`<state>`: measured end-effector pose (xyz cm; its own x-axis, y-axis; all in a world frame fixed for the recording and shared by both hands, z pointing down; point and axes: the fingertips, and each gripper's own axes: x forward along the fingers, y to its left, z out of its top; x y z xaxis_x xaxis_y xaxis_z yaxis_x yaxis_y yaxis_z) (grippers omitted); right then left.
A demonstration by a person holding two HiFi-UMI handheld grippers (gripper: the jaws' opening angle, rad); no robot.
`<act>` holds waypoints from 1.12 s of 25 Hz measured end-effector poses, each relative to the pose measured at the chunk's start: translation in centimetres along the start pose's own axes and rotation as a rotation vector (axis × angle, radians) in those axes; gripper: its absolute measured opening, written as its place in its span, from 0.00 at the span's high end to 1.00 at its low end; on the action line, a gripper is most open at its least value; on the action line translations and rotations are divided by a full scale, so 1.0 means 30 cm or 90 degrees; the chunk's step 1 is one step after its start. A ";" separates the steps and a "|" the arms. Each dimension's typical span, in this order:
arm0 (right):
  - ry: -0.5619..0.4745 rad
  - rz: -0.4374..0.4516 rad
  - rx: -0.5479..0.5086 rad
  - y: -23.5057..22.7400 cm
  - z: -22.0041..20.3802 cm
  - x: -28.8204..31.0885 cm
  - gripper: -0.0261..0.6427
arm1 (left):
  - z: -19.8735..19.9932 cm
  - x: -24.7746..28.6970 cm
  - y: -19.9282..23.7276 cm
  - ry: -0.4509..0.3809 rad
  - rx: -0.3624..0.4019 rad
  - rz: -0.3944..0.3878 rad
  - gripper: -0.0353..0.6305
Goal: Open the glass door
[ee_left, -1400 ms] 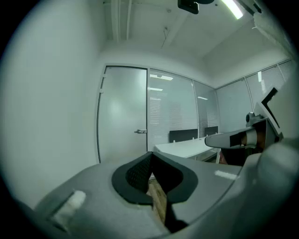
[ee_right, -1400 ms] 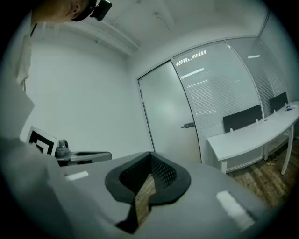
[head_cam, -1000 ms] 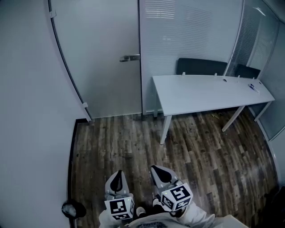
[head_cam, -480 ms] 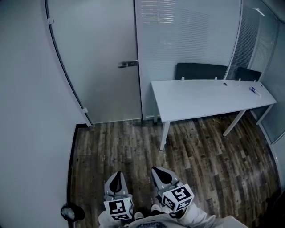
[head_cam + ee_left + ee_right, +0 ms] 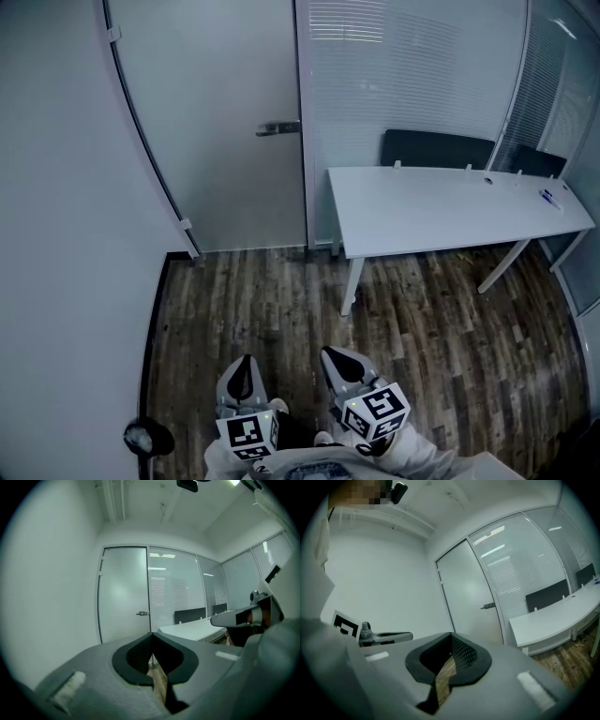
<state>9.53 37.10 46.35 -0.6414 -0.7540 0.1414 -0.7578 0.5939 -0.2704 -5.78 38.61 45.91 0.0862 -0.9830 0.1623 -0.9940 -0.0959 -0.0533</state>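
The frosted glass door (image 5: 225,122) stands closed in the far wall, with its metal lever handle (image 5: 278,128) at its right edge. Both grippers are at the bottom of the head view, well short of the door and pointing at it. My left gripper (image 5: 246,370) is shut with nothing in it, and so is my right gripper (image 5: 339,361). In the left gripper view the door (image 5: 123,592) and handle (image 5: 142,613) lie straight ahead beyond the closed left gripper (image 5: 152,634). The right gripper view shows the door (image 5: 468,588), the handle (image 5: 488,605) and the closed right gripper (image 5: 451,634).
A long white desk (image 5: 450,211) stands to the door's right, with dark chairs (image 5: 436,148) behind it against a glass partition with blinds (image 5: 403,75). A plain white wall (image 5: 66,234) runs along the left. The floor (image 5: 281,309) is dark wood. A small round dark object (image 5: 148,437) sits low at the left.
The whole view has drifted a little as the person moves over the floor towards the door. Both grippers keep their place at the bottom, jaws still shut.
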 end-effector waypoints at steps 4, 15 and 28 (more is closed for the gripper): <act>0.005 -0.002 0.003 -0.035 0.001 0.070 0.95 | -0.013 0.069 0.010 0.003 0.001 -0.004 0.94; 0.015 -0.021 0.000 -0.108 0.050 0.435 0.95 | 0.000 0.414 0.217 0.003 0.000 -0.022 0.94; 0.023 -0.046 0.018 -0.156 0.116 0.910 0.95 | 0.057 0.809 0.504 0.011 0.007 -0.054 0.94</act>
<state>-4.02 12.78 48.16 -0.5889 -0.7843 0.1954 -0.7993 0.5291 -0.2850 -18.60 13.04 47.36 0.1681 -0.9684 0.1841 -0.9824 -0.1800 -0.0498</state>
